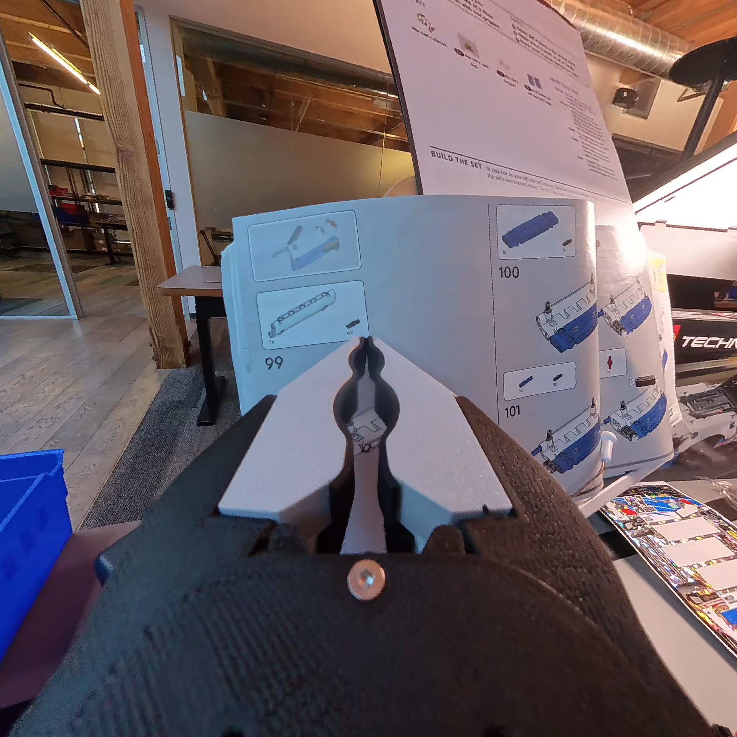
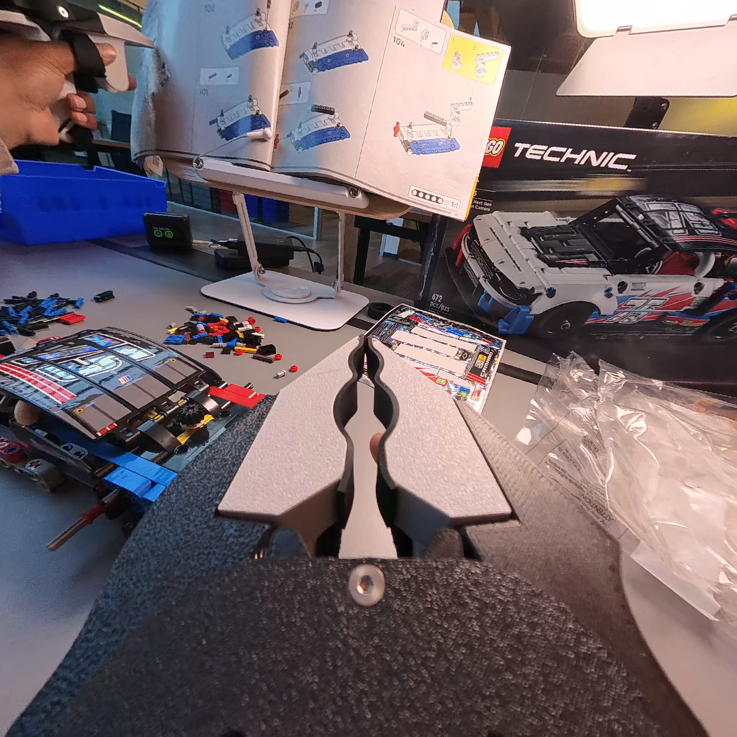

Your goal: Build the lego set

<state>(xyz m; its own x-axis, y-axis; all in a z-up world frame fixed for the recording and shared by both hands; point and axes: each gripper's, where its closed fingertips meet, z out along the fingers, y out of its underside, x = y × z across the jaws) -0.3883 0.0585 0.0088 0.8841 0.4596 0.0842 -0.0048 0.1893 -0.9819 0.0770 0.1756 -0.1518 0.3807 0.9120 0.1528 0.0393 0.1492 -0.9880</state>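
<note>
1. Left wrist view: the left tongs, grey with black inner faces, tips pressed together on nothing, point at the open white paper instruction booklet.
2. Only the right wrist view shows the grey bench: the partly built black, blue and red lego car at left, loose small bricks beyond it.
3. The right tongs, tips touching, empty, hang above a glossy sticker sheet.

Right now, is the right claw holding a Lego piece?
No, the right claw is shut with nothing between its tips, above the sticker sheet.
</note>
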